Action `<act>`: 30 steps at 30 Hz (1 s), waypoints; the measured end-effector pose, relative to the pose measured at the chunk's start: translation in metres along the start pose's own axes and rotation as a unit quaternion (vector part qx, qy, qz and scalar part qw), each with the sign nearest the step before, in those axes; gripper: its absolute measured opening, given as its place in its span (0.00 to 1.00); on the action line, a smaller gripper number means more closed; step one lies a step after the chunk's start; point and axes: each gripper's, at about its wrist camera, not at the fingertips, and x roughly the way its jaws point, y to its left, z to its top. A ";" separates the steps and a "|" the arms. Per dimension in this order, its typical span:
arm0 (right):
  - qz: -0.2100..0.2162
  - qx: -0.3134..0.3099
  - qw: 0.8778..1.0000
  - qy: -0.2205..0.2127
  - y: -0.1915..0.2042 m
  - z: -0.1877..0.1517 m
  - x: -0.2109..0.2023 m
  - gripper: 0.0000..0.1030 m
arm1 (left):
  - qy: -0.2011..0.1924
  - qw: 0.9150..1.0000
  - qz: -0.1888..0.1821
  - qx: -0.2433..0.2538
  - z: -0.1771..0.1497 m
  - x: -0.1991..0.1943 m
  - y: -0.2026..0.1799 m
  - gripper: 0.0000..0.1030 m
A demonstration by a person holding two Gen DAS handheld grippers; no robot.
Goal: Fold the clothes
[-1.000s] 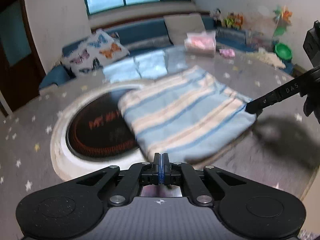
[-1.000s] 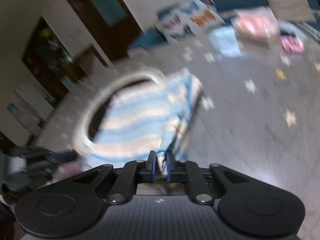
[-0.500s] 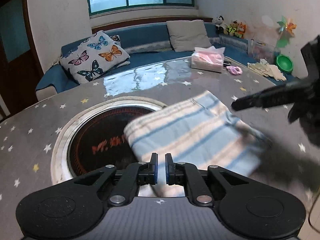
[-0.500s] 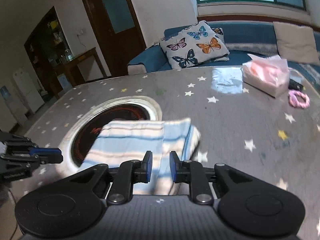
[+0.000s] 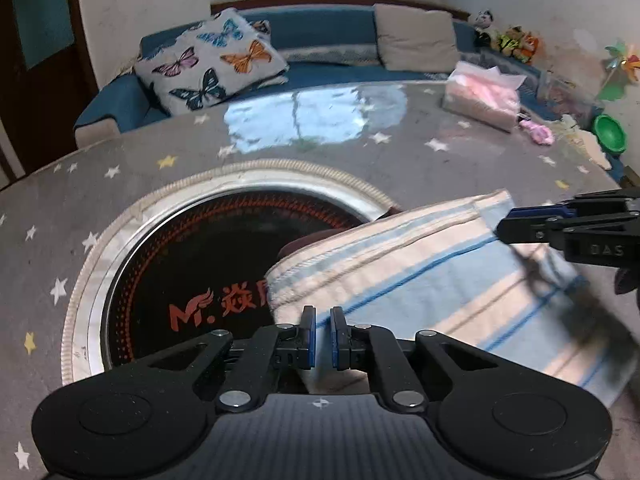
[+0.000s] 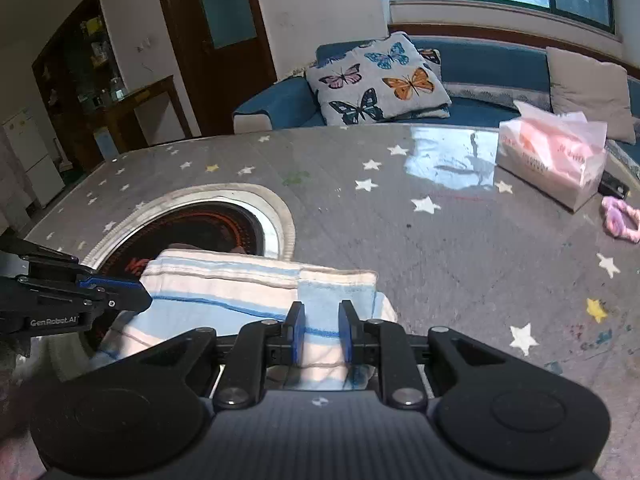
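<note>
Red "M" logo on cooktop

Grey table dotted with stars, round black burner sunk in a metal ring, pink tissue pack, pink hair tie, butterfly cushion on a blue sofa, beige pillow, green bowl, dark wooden door.
</note>
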 end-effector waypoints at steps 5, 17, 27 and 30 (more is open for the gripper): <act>0.009 0.013 1.000 -0.002 -0.007 -0.004 0.009 0.17 | 0.005 1.000 0.008 -0.011 0.000 0.006 0.006 0.10; 0.021 -0.044 0.999 -0.005 0.022 -0.028 -0.045 0.35 | -0.015 0.999 -0.031 0.036 -0.036 -0.057 -0.028 0.55; 0.021 -0.078 0.997 0.002 0.042 -0.056 -0.068 0.45 | -0.001 0.996 -0.007 0.093 -0.091 -0.083 -0.052 0.77; 0.010 -0.099 0.995 0.007 0.045 -0.065 -0.067 0.45 | 0.017 0.996 0.019 0.087 -0.101 -0.078 -0.043 0.77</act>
